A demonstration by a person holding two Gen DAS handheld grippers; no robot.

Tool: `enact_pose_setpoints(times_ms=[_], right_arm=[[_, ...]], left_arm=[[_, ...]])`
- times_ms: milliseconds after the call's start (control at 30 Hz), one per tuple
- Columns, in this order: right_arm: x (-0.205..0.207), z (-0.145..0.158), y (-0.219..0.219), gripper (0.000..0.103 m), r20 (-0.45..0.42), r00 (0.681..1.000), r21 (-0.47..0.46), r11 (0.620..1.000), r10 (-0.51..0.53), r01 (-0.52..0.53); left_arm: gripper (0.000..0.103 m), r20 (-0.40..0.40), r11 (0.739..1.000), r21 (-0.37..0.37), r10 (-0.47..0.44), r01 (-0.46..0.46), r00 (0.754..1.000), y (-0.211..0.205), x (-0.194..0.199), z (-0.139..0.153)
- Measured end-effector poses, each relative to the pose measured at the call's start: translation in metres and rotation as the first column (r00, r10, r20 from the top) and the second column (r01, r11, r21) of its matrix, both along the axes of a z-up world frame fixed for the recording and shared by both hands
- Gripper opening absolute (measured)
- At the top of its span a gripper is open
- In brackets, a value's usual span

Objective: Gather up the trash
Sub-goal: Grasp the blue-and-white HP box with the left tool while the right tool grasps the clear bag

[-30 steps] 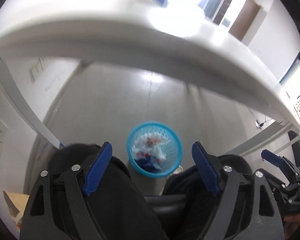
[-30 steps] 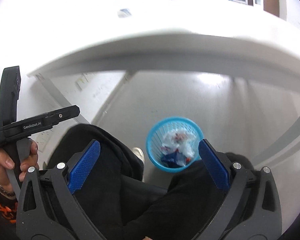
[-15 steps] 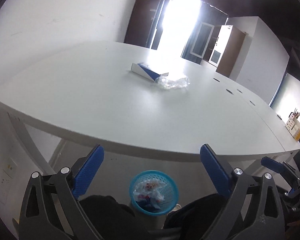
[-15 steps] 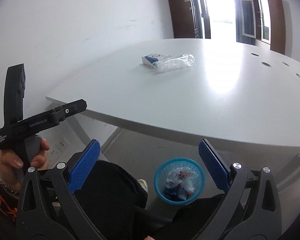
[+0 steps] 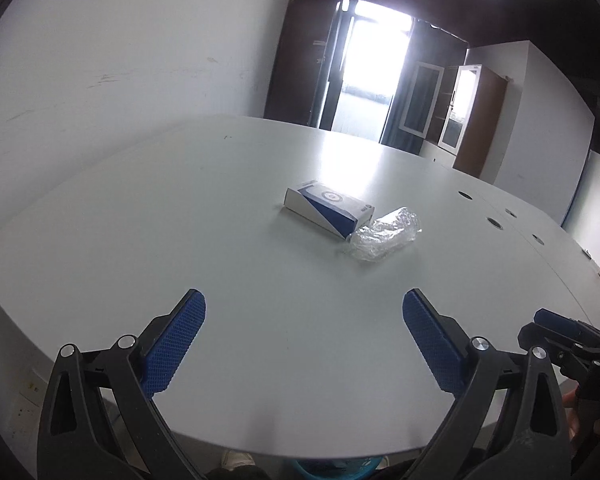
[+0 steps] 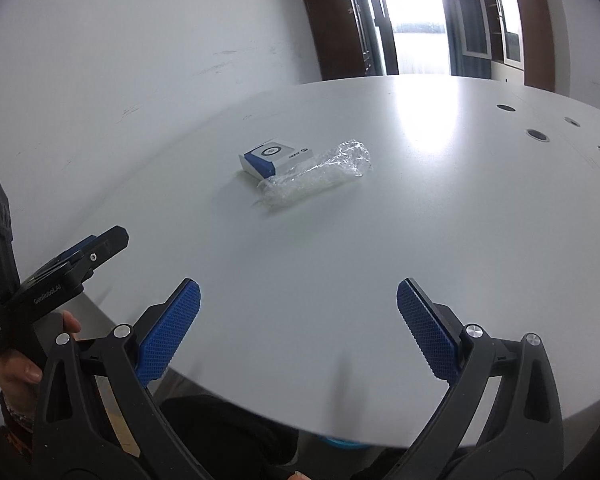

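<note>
Left claw [image 5: 304, 308] jaws wide apart, just been opening, nothing btwn them, touching nothing. Right claw [image 6: 298, 300] also spread wide, empty, above near edge of white surface [image 6: 420, 220]. Trash sits mid-surface, well ahead of both: blue/white box [image 6: 274, 156] w/ round logo on top, side print too small to read; crumpled clear plastic wrap [image 6: 320, 174] touching it. Left claw body reads "GenRobot.AI" in right wrist view. Blue bin [image 5: 332, 468] rim peeks under surface edge.

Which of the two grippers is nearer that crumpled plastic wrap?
Right, probably: right gripper faces the plastic wrap, ahead-left. Left gripper, jaws just opening, empty, sees it ahead-right beside the box.
</note>
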State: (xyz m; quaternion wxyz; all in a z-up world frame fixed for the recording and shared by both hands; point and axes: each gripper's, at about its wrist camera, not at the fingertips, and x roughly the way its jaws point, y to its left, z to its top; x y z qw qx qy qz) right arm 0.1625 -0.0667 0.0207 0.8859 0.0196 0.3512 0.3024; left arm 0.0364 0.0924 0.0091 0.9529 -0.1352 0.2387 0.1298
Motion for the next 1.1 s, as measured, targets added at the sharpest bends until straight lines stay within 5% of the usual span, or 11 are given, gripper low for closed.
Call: enact_pose_setpoints(times_ms=[267, 500, 633, 733, 800, 1100], right_arm=[[0.079, -0.007, 0.027, 0.094, -0.093, 0.993, 0.015, 0.997, -0.075, 0.076], [0.139, -0.013, 0.054, 0.094, -0.215, 0.973, 0.047, 0.994, -0.086, 0.098], [0.165, -0.016, 0.072, 0.094, -0.246, 0.963, 0.016, 0.993, -0.108, 0.115], [0.188, -0.021, 0.083, 0.094, -0.272, 0.955, -0.003, 0.992, -0.119, 0.123], [0.197, -0.022, 0.089, 0.094, -0.256, 0.959, -0.028, 0.992, -0.123, 0.119], [0.242, -0.035, 0.115, 0.094, -0.230, 0.969, -0.145, 0.988, -0.090, 0.057]], left_arm=[[0.097, -0.037, 0.999, -0.047, -0.005, 0.003, 0.999, 0.017, 0.048, 0.013], [0.097, -0.092, 0.999, 0.036, -0.017, 0.021, 0.996, 0.013, 0.097, 0.024], [0.097, -0.127, 0.995, -0.079, -0.063, 0.053, 0.990, 0.029, 0.127, 0.032], [0.097, -0.165, 0.961, -0.273, -0.092, 0.044, 0.982, 0.049, 0.150, 0.034], [0.097, -0.186, 0.944, -0.329, -0.073, 0.008, 0.980, 0.060, 0.160, 0.035], [0.097, -0.268, 0.943, -0.321, 0.001, -0.090, 0.963, 0.065, 0.201, 0.028]])
